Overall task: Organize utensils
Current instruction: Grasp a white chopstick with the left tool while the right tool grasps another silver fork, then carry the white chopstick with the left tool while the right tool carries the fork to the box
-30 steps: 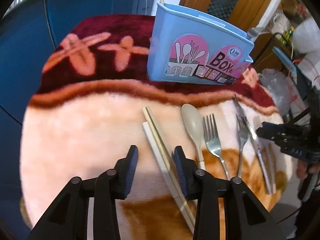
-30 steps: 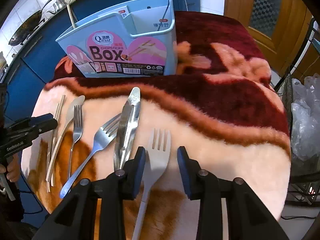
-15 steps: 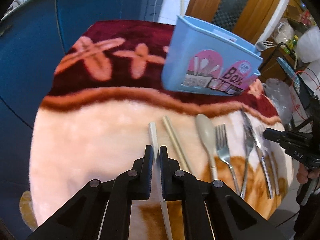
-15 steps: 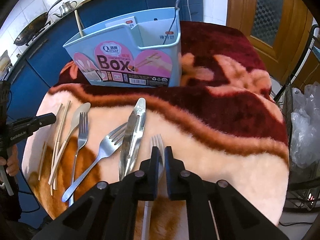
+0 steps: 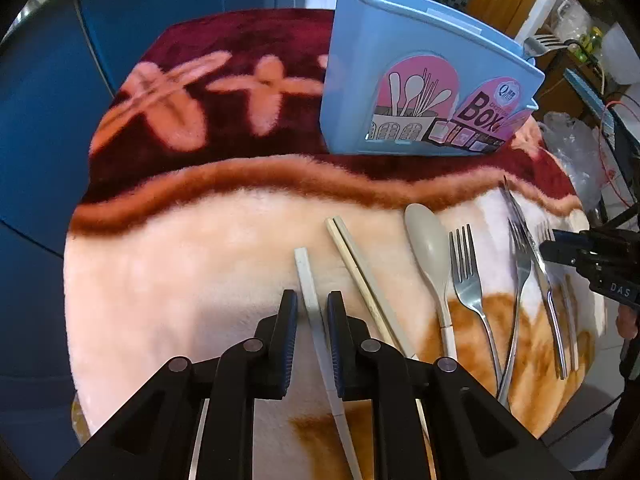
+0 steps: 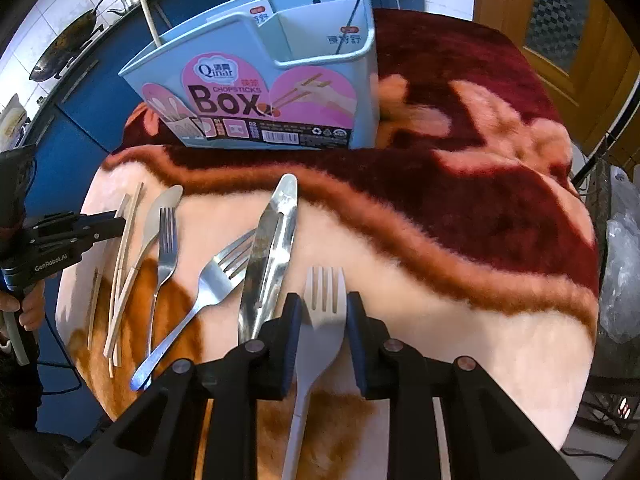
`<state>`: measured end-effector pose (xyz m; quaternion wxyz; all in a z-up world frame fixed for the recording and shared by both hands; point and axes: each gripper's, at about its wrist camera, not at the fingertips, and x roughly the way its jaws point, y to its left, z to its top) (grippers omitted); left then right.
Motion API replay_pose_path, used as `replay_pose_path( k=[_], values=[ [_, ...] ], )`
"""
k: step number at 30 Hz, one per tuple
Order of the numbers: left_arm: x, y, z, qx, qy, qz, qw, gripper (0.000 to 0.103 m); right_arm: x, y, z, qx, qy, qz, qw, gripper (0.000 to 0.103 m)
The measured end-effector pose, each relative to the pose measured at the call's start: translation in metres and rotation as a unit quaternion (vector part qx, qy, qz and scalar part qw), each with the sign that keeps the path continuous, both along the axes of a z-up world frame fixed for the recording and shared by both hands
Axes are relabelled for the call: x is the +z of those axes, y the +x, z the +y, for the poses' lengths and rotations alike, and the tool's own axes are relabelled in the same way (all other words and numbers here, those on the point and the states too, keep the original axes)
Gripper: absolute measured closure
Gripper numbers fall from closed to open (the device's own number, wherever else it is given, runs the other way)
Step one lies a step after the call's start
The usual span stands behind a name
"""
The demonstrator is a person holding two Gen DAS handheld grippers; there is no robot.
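Observation:
A light blue utensil box (image 5: 420, 92) stands at the back of the round table; it also shows in the right wrist view (image 6: 272, 96). My left gripper (image 5: 312, 308) is open, its fingers on either side of a pale chopstick (image 5: 306, 276) that lies on the blanket. Two tan chopsticks (image 5: 360, 272), a grey spoon (image 5: 428, 248) and a steel fork (image 5: 468, 272) lie to its right. My right gripper (image 6: 320, 312) is open around a white plastic fork (image 6: 324, 300). Steel tongs (image 6: 272, 248) and another steel fork (image 6: 216, 280) lie to its left.
A fluffy pink, orange and dark red blanket (image 5: 200, 240) covers the table. Blue cabinets (image 5: 48, 128) stand behind on the left, a wooden door (image 6: 560, 28) on the right. A clear plastic bag (image 6: 620, 272) sits past the table's right edge.
Both grippers were shut half a second ago and have opened. The pale chopstick and the white fork lie between the fingers. Both views have moved closer to the table.

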<state>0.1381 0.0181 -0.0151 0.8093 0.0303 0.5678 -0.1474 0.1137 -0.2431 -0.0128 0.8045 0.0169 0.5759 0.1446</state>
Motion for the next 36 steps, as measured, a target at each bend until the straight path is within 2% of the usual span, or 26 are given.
replay_pose_path(
  k=[3,4,5,9,12,16,19,21,25,30,35,36],
  values=[
    [0.001,0.002,-0.001,0.004,-0.003,0.004,1.0,0.087,0.0,-0.001,0.0,0.004,0.004,-0.006,1.0,0.08],
    [0.001,0.003,-0.001,0.007,-0.007,0.003,0.9999,0.087,0.0,-0.002,0.0,0.005,0.003,-0.013,1.0,0.085],
    [0.001,0.003,0.0,0.01,-0.011,0.002,0.9999,0.087,0.001,-0.004,0.0,0.002,0.002,-0.024,1.0,0.096],
    [0.0,-0.002,0.01,0.029,-0.045,-0.011,0.9985,0.088,0.006,-0.015,-0.009,-0.018,0.039,-0.052,0.998,0.098],
    [0.0,-0.008,0.016,0.037,-0.059,-0.027,0.9972,0.094,0.014,-0.025,-0.011,-0.03,0.06,-0.086,0.994,0.097],
    [0.004,-0.016,0.028,0.053,-0.097,-0.043,0.993,0.096,0.027,-0.038,-0.013,-0.045,0.068,-0.136,0.987,0.098],
    [0.014,-0.025,0.032,0.062,-0.113,-0.076,0.9887,0.097,0.04,-0.048,-0.014,-0.053,0.06,-0.179,0.981,0.098],
    [0.026,-0.032,0.027,0.065,-0.117,-0.112,0.9846,0.097,0.05,-0.052,-0.014,-0.06,0.053,-0.212,0.974,0.098],
    [0.053,-0.039,0.024,0.074,-0.133,-0.168,0.9739,0.097,0.068,-0.054,-0.012,-0.072,0.07,-0.259,0.961,0.098],
    [0.095,-0.038,0.014,0.072,-0.143,-0.248,0.9555,0.097,0.099,-0.051,-0.006,-0.079,0.064,-0.329,0.939,0.098],
    [0.131,-0.026,0.003,0.07,-0.157,-0.3,0.9382,0.097,0.123,-0.037,-0.004,-0.081,0.074,-0.375,0.92,0.098],
    [0.14,-0.021,0.001,0.072,-0.164,-0.313,0.9325,0.097,0.124,-0.034,-0.004,-0.08,0.076,-0.381,0.918,0.098]
  ],
)
